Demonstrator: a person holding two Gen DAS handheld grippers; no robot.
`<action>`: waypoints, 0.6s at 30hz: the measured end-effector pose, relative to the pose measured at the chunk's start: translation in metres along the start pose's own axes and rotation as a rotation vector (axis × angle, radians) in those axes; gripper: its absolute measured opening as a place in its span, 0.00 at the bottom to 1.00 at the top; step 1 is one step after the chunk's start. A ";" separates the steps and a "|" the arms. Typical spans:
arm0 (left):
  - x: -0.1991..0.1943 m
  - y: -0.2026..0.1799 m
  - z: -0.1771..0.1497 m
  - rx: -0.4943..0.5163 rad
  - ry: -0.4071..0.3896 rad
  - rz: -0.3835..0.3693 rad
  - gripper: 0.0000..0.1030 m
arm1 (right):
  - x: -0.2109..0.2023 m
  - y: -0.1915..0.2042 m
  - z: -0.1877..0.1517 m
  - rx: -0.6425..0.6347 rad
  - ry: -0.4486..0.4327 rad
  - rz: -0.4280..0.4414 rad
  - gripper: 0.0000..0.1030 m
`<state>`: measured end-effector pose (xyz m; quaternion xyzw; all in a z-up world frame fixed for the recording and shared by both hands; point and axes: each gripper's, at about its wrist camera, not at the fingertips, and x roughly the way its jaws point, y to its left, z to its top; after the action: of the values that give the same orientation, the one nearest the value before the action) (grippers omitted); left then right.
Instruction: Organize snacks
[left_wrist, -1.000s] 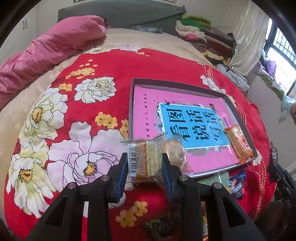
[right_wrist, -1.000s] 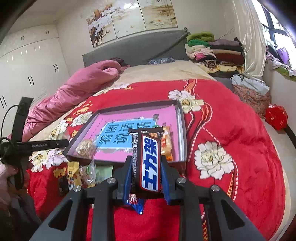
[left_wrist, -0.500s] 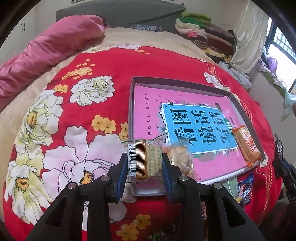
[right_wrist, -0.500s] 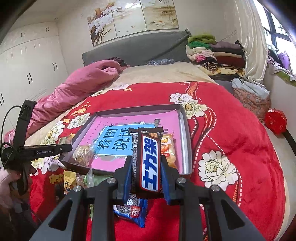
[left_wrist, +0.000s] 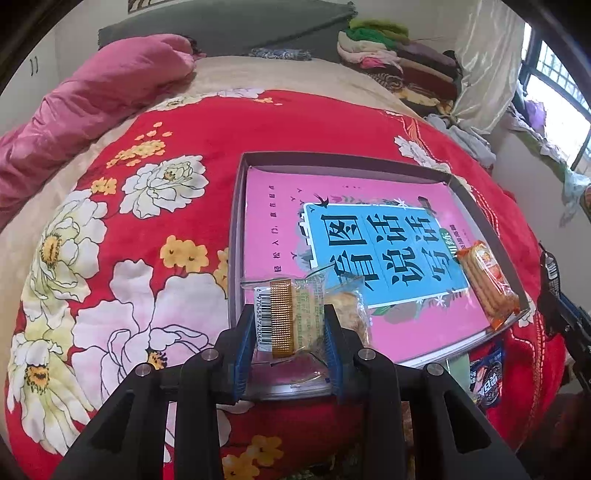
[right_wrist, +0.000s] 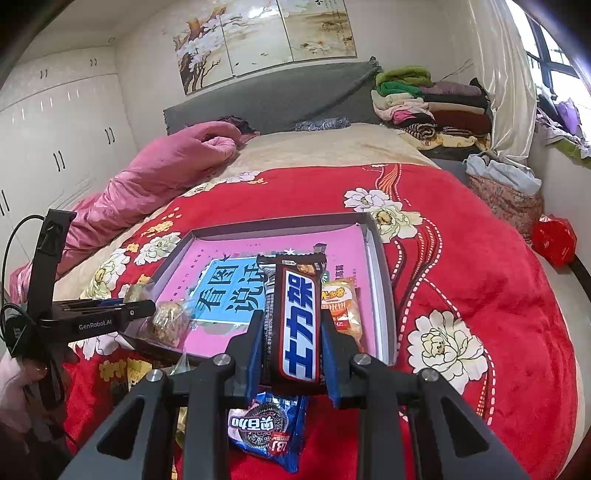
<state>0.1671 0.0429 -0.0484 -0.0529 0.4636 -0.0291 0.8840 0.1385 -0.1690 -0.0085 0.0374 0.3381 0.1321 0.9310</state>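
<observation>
Landmark: shallow grey cardboard tray (left_wrist: 236, 229) lined with a pink-and-blue printed booklet, lying on the red flowered blanket (left_wrist: 147, 240).
Left gripper (left_wrist: 290, 325): clamped on a clear-wrapped square biscuit pack with a barcode (left_wrist: 291, 314), held over the tray's near left corner.
Right gripper (right_wrist: 291, 332): clamped on a dark brown chocolate bar with a blue-and-white label (right_wrist: 295, 325), held above the tray's near edge, pointing into it.
Already in the tray: an orange-wrapped cracker pack (left_wrist: 487, 280) by the right wall and a clear bag with a crumbly brown pastry (right_wrist: 170, 321) at the near left corner.
Outside the tray: a blue cookie packet (right_wrist: 266, 432) on the blanket just before the near edge.
Biscuit pack handling: likely light and brittle, film slippery; hold across the flat sides, gently.
Chocolate bar handling: probably stiff and denser, glossy wrapper; grip mid-length.
</observation>
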 end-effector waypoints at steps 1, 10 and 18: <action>0.001 0.000 0.000 -0.003 0.002 -0.003 0.34 | 0.001 0.000 0.000 0.001 0.001 0.000 0.28; 0.007 0.001 0.000 -0.035 0.018 -0.076 0.34 | 0.017 -0.001 0.006 0.017 0.016 0.010 0.28; 0.010 -0.001 -0.001 -0.044 0.021 -0.122 0.34 | 0.034 0.006 0.013 0.004 0.023 0.022 0.28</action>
<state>0.1720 0.0404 -0.0570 -0.1002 0.4695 -0.0735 0.8741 0.1698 -0.1536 -0.0186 0.0415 0.3487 0.1418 0.9255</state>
